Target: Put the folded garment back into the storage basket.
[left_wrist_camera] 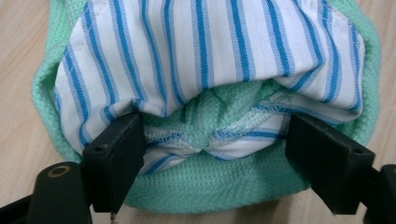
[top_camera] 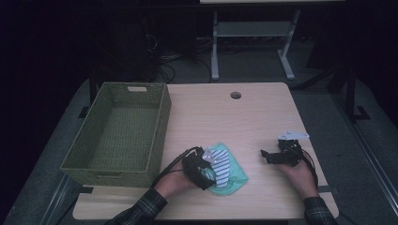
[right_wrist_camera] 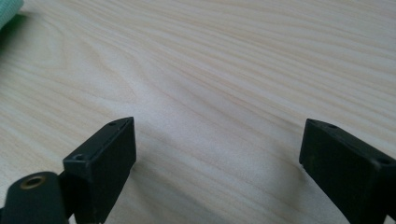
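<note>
A mint-green knitted cloth (top_camera: 233,180) lies bunched on the wooden table (top_camera: 225,117) near its front edge. A white cloth with blue stripes (top_camera: 222,166) lies folded on top of it. My left gripper (top_camera: 209,169) comes in from the left of the bundle. In the left gripper view its jaws stand wide, with the striped cloth (left_wrist_camera: 210,51) and green cloth (left_wrist_camera: 205,186) between them; the left gripper (left_wrist_camera: 215,149) is open. My right gripper (top_camera: 265,155) rests low over bare wood to the right of the bundle. The right gripper (right_wrist_camera: 217,149) is open and holds nothing.
A green woven basket (top_camera: 160,124) stands at the table's left, with nothing in it. A round cable hole (top_camera: 235,95) sits near the far edge. Desk legs and cables stand on the dark floor behind.
</note>
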